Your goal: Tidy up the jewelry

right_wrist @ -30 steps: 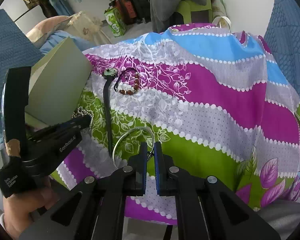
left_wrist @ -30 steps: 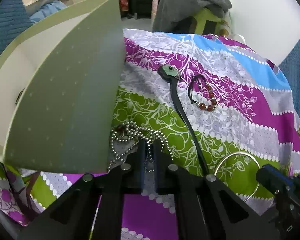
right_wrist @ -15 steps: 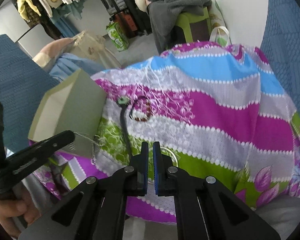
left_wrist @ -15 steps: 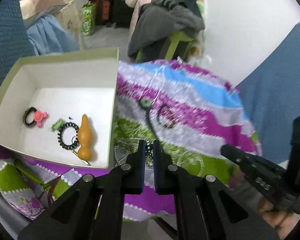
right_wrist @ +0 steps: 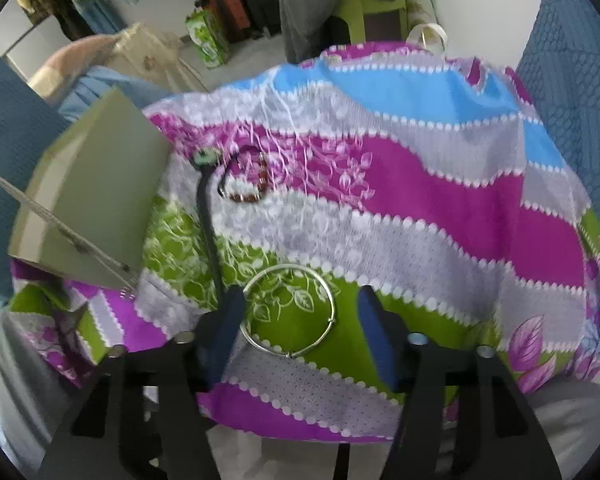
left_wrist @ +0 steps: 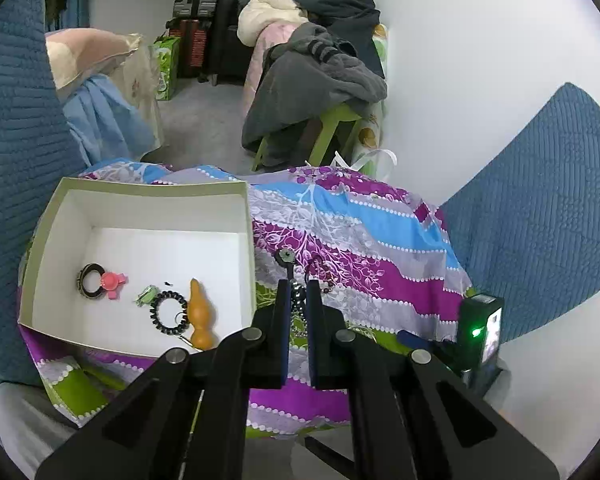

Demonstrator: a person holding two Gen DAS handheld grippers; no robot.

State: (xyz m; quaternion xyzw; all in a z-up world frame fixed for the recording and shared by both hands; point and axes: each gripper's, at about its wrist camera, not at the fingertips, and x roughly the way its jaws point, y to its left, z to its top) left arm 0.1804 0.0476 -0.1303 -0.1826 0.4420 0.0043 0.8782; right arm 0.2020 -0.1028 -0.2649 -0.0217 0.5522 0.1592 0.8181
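My left gripper [left_wrist: 298, 294] is shut on a silver bead chain [left_wrist: 299, 306], lifted above the cloth to the right of the box. In the right wrist view the bead chain [right_wrist: 60, 228] stretches taut across the olive box wall [right_wrist: 96, 184]. My right gripper [right_wrist: 296, 314] points down at the cloth and its jaws are opening. A silver bangle [right_wrist: 290, 350] lies flat between them, untouched by the pads. A black cord with a green pendant [right_wrist: 205, 157] and a red bead bracelet [right_wrist: 250, 196] lie further back on the cloth.
The open box [left_wrist: 140, 190], white inside, holds a black ring with a pink flower [left_wrist: 100, 280], a black coil tie [left_wrist: 168, 312] and an orange gourd charm [left_wrist: 200, 312]. The patterned cloth [right_wrist: 420, 200] covers a small table. Blue quilted panels [left_wrist: 540, 208] stand at both sides.
My left gripper has risen with the bead chain, and the box's inside has come into view. My right gripper's jaws have gone from shut to wide apart around the bangle.
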